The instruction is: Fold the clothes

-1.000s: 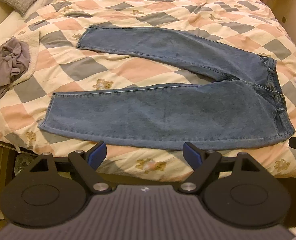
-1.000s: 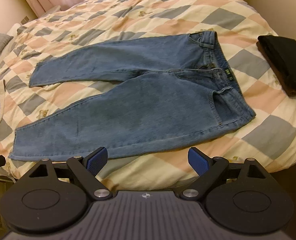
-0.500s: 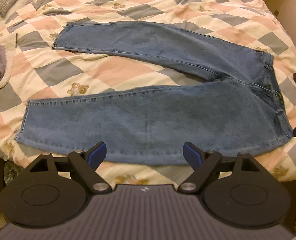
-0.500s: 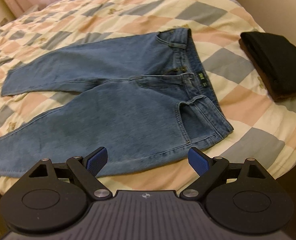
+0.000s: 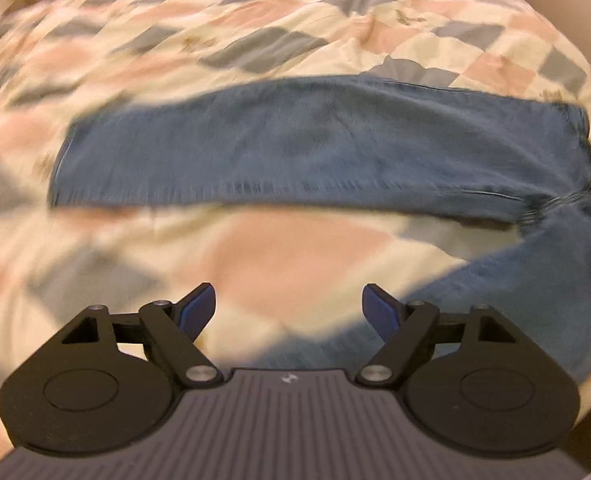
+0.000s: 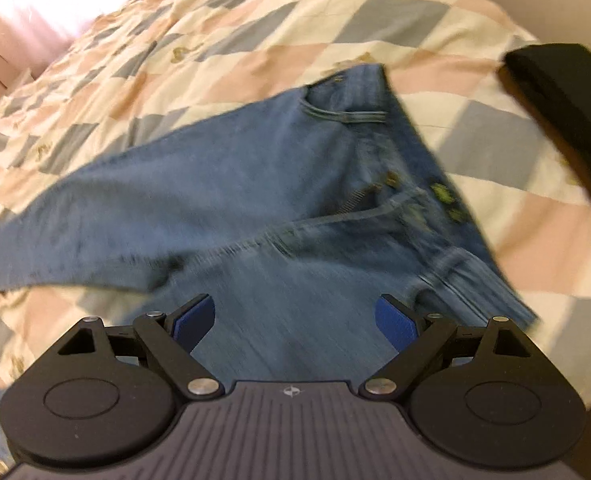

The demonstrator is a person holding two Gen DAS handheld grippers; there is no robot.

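Lying flat on the bed: blue jeans (image 5: pixel 319 148), legs spread apart in a V, meeting at the crotch toward the right edge of the left wrist view. Showing the far leg running across the middle of that view, hem (image 5: pixel 61 168) at the left; near leg (image 5: pixel 507 304) angling down toward the lower right, partly under the left gripper (image 5: pixel 288 307). Exposing a wedge of quilt between the two legs. Showing waistband (image 6: pixel 435 184) in the right wrist view, running diagonally from upper centre to lower right, front pocket (image 6: pixel 335 114) and fly visible, motion blur smearing the detail.

Hanging over the jeans, both tools pointing steeply down. Left gripper: blue fingers (image 5: pixel 197 312) standing well apart and closing slightly, nothing between them, only quilt and the edge of the near leg below the gap. Right gripper (image 6: pixel 295 318): fingers (image 6: pixel 193 320) spread wide, nothing clamped, denim of the seat area right underneath; cannot tell whether the tips are touching cloth.

Carrying everything: checked quilt (image 6: pixel 255 40) in pink, grey and cream with small bear prints, covering the bed. Sitting on the quilt at the right edge of the right wrist view, well apart from the waistband: folded dark garment (image 6: pixel 563 104). Glowing at upper left of the same view: pale pink curtain (image 6: pixel 11 40), overexposed
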